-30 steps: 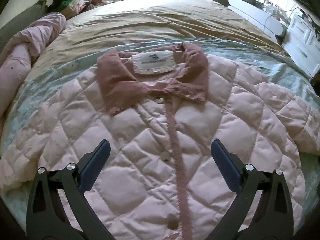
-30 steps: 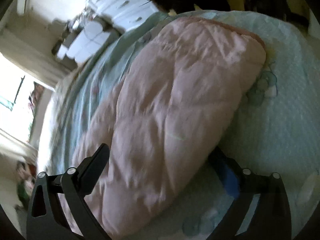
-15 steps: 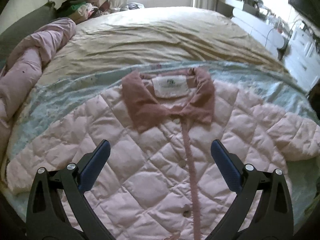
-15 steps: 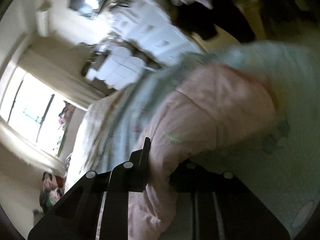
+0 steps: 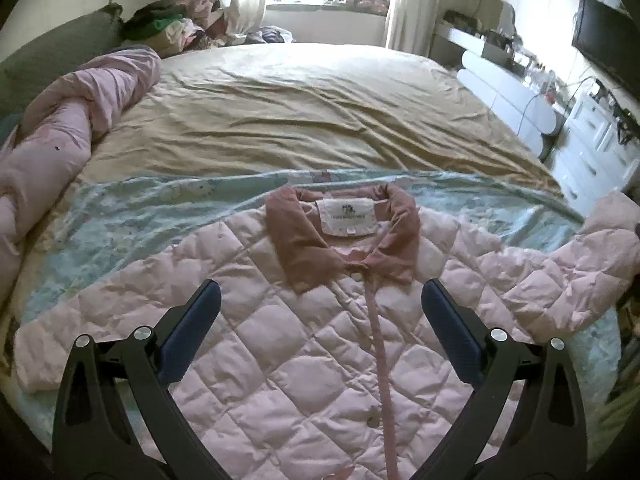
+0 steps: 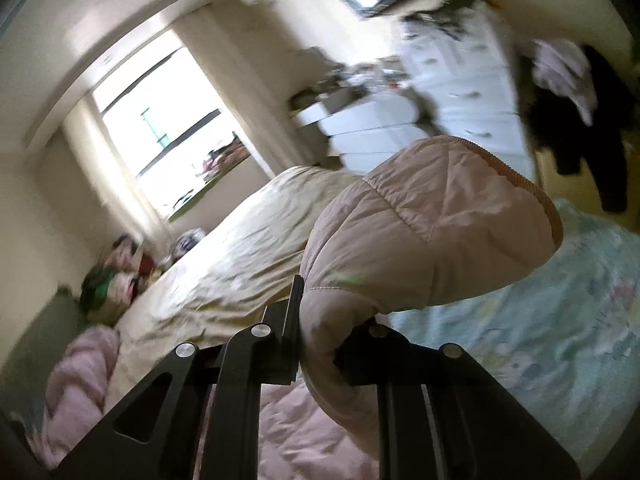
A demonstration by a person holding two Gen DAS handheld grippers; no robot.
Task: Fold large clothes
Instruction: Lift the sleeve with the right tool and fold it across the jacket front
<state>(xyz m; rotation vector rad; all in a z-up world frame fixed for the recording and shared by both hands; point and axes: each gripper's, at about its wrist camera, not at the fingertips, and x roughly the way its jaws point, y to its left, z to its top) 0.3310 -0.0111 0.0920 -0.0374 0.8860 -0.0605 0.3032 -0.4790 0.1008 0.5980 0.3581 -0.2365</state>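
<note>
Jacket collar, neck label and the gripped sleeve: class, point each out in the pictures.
collar point(image 5: 298, 240), left wrist view, on its left flap.
neck label point(image 5: 347, 216), left wrist view, label centre.
sleeve point(image 6: 432, 240), right wrist view, on the quilted end near the cuff.

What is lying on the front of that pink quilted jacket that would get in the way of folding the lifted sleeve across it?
Nothing visible. The right gripper is shut on the pale pink padded sleeve, lifted off the bed. The pink quilted jacket lies flat with its front bare; the open left gripper hovers above it, touching nothing.
</note>
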